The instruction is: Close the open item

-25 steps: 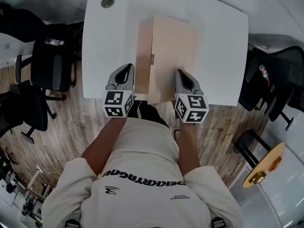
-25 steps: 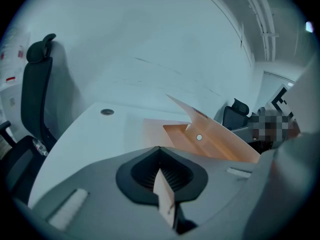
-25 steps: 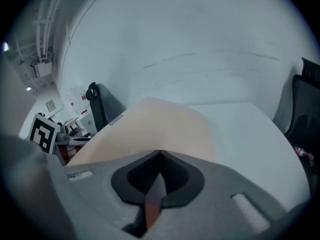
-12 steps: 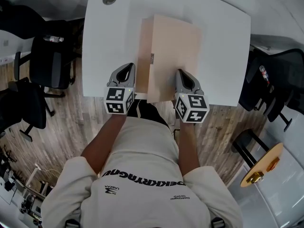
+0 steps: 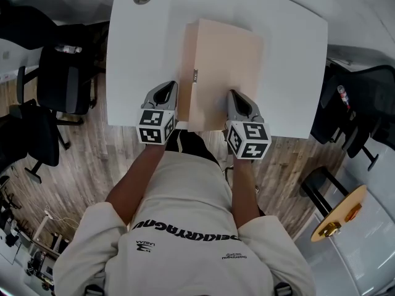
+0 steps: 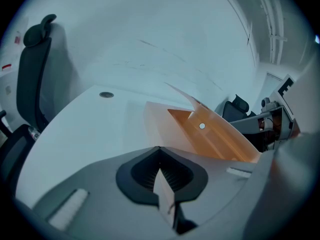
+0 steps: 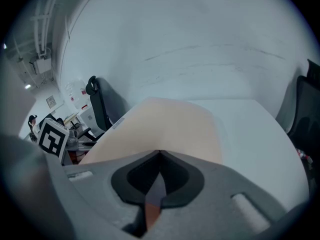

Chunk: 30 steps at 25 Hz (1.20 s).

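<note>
Tan folder (image 5: 225, 66): lies flat mid-surface, at 12 o'clock from the person. It is not fully shut.
Cover (image 5: 229, 54): tilted up over the base. A strip of the base shows along its 9 o'clock side.
Snap (image 6: 201, 126): round, on the orange inner face.
Left hand-held gripper (image 5: 165, 92): at the folder's 7 o'clock corner, jaws pinching a thin pale edge of it.
Right hand-held gripper (image 5: 238, 97): at the 5 o'clock corner, jaws pinching the cover's thin edge.
Surface (image 5: 290, 73): white.
</note>
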Each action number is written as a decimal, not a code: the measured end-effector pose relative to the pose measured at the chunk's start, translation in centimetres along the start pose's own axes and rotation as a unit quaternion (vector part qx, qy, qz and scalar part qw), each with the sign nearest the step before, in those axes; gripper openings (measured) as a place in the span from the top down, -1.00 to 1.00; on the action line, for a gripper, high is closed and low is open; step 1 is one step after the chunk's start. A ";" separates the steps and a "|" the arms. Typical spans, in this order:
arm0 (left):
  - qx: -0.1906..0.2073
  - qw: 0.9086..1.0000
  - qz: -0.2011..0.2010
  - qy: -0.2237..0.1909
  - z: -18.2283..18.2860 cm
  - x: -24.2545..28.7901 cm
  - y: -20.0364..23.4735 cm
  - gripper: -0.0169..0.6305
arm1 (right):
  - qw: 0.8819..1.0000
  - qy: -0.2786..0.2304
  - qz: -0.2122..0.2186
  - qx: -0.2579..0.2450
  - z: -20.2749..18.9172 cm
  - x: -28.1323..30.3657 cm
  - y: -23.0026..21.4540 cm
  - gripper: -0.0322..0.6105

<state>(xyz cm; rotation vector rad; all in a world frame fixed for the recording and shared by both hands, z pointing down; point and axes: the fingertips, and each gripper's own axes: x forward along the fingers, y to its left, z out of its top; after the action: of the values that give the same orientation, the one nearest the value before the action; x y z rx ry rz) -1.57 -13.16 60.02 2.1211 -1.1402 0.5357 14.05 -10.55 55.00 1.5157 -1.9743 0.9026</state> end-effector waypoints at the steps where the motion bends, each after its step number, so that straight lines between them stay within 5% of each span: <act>1: 0.000 1.000 0.000 0.001 0.0 0.1 0.0 0.93 | 1.000 0.001 0.000 0.000 0.0 0.1 0.0 0.90; 30: -0.003 1.000 -0.013 0.011 -0.6 1.1 0.0 0.93 | 1.000 0.029 0.008 -0.006 -0.9 1.6 0.8 0.90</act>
<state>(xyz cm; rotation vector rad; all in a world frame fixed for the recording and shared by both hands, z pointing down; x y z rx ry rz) -1.04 -13.36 61.12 2.1160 -1.1000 0.5425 12.83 -10.73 56.59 1.4531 -1.9507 0.9293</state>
